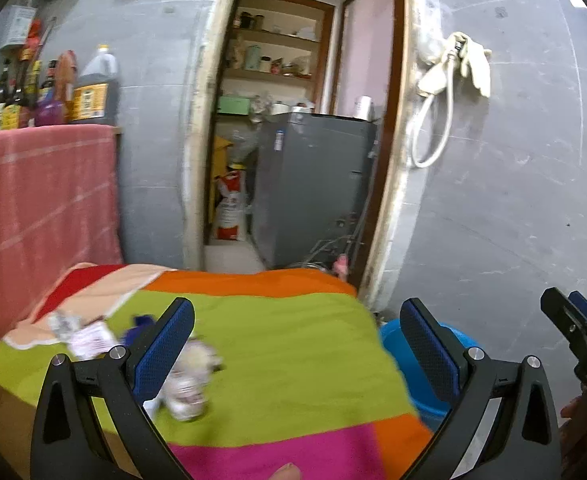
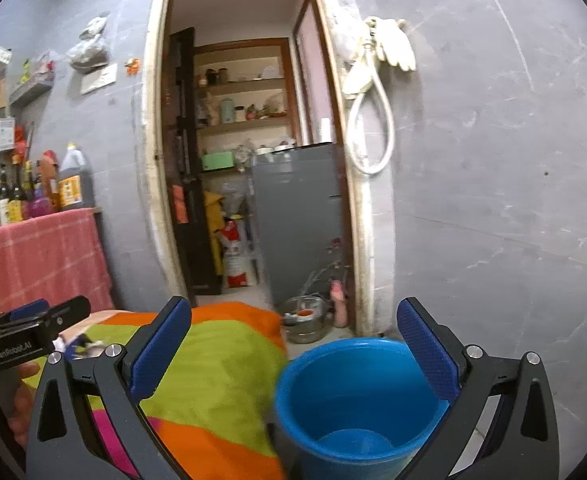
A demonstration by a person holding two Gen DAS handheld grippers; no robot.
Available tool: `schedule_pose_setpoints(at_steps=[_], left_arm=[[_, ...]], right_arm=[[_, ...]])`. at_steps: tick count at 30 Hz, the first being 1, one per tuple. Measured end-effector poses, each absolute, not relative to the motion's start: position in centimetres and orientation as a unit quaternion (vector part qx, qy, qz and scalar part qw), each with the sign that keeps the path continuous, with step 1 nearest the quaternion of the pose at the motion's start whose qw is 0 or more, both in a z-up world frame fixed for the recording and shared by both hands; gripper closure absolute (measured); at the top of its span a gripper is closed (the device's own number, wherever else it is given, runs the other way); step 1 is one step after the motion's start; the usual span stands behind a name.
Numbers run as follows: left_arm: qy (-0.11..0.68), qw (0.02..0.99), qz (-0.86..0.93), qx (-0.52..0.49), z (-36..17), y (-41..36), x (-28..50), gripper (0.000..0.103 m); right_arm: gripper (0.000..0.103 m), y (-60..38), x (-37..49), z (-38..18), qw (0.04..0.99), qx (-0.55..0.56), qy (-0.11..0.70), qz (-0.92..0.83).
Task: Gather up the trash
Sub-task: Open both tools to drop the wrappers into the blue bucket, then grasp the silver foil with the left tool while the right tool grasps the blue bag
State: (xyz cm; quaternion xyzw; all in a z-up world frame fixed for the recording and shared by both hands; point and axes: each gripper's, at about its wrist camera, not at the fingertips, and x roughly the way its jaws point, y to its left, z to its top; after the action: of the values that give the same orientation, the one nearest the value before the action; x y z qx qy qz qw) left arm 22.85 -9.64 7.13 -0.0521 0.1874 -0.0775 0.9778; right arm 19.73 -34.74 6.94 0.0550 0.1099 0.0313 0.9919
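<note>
Trash lies on a table under a striped cloth [image 1: 285,360]: a crumpled white wrapper [image 1: 191,384], a printed paper slip [image 1: 89,336], a crushed bit of foil [image 1: 62,321] and a dark blue scrap [image 1: 141,321]. My left gripper [image 1: 297,344] hovers open above the cloth with nothing between its fingers; the wrapper sits just beside its left finger. A blue bucket [image 2: 353,400] stands on the floor off the table's right edge, with no trash visible inside. My right gripper [image 2: 293,344] is open above the bucket, holding nothing.
A pink towel [image 1: 41,200] hangs at the left below several bottles [image 1: 89,88]. Straight ahead, a doorway shows a grey fridge [image 1: 313,184] and shelves. A metal bowl [image 2: 305,316] sits on the floor beyond the bucket. A hose and a glove [image 2: 389,40] hang on the grey wall.
</note>
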Motion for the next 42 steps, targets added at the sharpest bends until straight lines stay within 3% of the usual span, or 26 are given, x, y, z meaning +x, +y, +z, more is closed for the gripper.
schedule_pose_setpoints(at_steps=[11, 33, 37, 42], left_arm=[[0.196, 0.98, 0.009, -0.044, 6.1, -1.0, 18.8, 0.002], [0.301, 0.947, 0.067, -0.086, 0.2, 9.8, 20.9, 0.003], [0.306, 0.943, 0.075, -0.104, 0.3, 11.3, 21.8, 0.006], [0.312, 0.94, 0.071, -0.115, 0.5, 12.3, 23.2, 0.02]], right_arm=[[0.0, -27.1, 19.3, 7.1, 0.988, 0.063, 0.109, 0.084], [0.001, -16.9, 24.6, 2.0, 0.952, 0.018, 0.228, 0.202], [0.011, -15.6, 25.7, 1.6, 0.944, 0.015, 0.246, 0.218], [0.028, -13.5, 27.0, 1.2, 0.933, 0.004, 0.265, 0.245]])
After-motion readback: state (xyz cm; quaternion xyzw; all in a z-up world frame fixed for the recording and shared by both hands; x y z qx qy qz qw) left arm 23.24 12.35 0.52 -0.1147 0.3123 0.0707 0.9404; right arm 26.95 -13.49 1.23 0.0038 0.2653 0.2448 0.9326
